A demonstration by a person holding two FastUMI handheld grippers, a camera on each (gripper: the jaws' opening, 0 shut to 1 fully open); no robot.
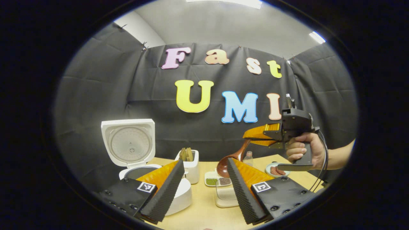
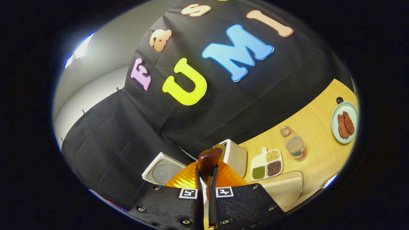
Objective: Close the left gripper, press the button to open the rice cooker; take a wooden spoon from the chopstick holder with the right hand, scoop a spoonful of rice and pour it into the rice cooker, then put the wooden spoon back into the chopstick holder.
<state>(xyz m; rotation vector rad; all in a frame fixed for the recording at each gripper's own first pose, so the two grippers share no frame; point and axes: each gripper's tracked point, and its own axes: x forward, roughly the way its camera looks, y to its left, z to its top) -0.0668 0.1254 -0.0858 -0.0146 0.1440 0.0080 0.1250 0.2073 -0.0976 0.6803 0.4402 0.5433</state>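
Left gripper (image 1: 204, 188): fingers spread wide apart, nothing between them, pointing forward and level in the left gripper view.

Right gripper (image 1: 252, 135): raised, seen side-on in the left gripper view, fingers pointing left. A hand (image 1: 302, 150) grips its handle, forearm extending to the right. In the right gripper view its fingers (image 2: 199, 191) stand nearly together (camera tilted), clamping a wooden spoon (image 2: 208, 163) handle.

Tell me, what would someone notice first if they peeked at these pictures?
Probably the right hand-held gripper held up in the air at the right by a hand, with the wooden spoon hanging from it, bowl down. Next, the white rice cooker at the back left of the table, its lid standing wide open. The left hand-held gripper is open, low in front.
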